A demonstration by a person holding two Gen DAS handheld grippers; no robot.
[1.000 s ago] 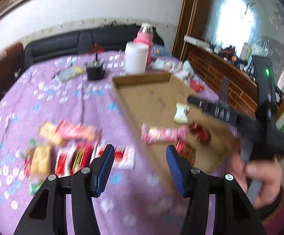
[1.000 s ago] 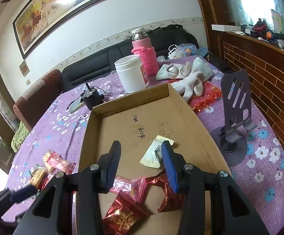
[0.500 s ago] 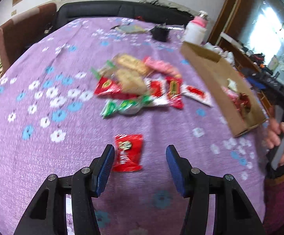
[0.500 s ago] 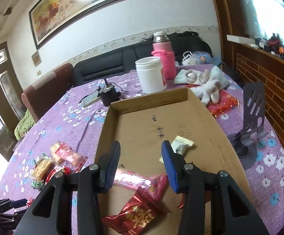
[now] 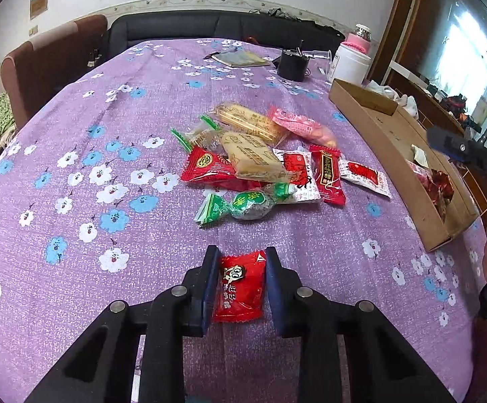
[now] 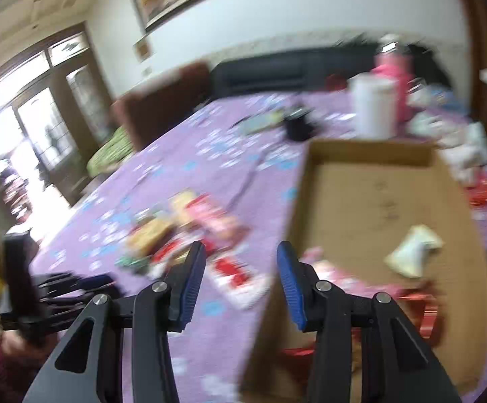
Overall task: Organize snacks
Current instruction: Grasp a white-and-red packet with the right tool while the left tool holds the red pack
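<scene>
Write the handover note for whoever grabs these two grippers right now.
Left gripper: jaws just closed on the red candy, which lies on the purple tablecloth.
Right gripper: open, empty, over the near edge of the cardboard tray.
Done: a few wrapped sweets, including a pale candy, lie in the tray.
Left: carry the red candy to the tray, then clear the snack pile from the cloth.

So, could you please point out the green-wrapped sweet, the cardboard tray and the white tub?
green-wrapped sweet (image 5: 247, 203), left wrist view, round middle.
cardboard tray (image 5: 382, 138), left wrist view, near side wall.
white tub (image 5: 350, 64), left wrist view, side.
</scene>
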